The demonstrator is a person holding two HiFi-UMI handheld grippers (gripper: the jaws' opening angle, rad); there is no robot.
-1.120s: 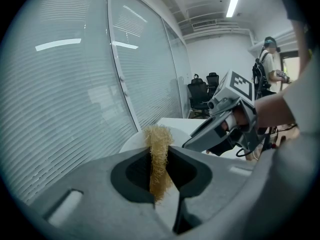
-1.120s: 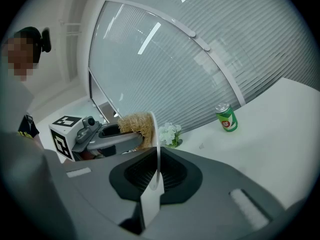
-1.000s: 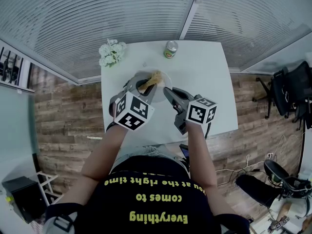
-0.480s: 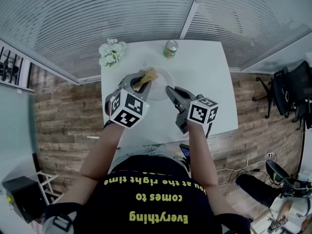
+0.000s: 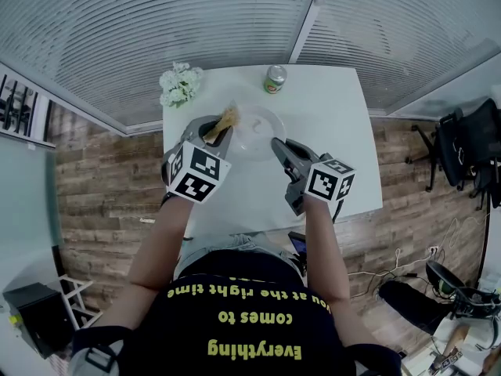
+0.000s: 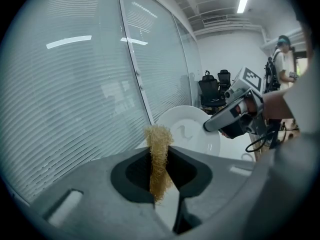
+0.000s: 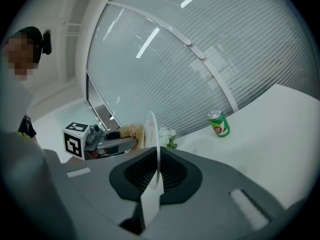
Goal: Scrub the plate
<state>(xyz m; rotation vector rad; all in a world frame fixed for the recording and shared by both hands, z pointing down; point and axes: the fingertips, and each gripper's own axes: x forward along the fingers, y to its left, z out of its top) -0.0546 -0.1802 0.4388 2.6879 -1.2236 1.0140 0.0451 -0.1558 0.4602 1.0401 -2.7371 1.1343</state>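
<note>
My right gripper [image 5: 276, 144] is shut on the near rim of a white plate [image 5: 257, 131], which it holds above the table. In the right gripper view the plate [image 7: 153, 136] shows edge-on between the jaws. My left gripper [image 5: 217, 132] is shut on a straw-coloured loofah scrubber [image 5: 228, 118], which stands at the plate's left edge. In the left gripper view the scrubber [image 6: 159, 151] sticks up from the jaws. Beyond it are the plate's face [image 6: 186, 130], which carries a small smear, and the right gripper [image 6: 207, 126].
On the white table [image 5: 329, 139] a green can [image 5: 274, 78] stands at the far edge, and a bunch of white flowers [image 5: 179, 84] sits at the far left corner. Slatted blinds lie beyond the table. Office chairs and a person are in the background.
My left gripper has carried the scrubber to the left, from over the plate's face to its left edge. The right gripper and plate have barely moved.
</note>
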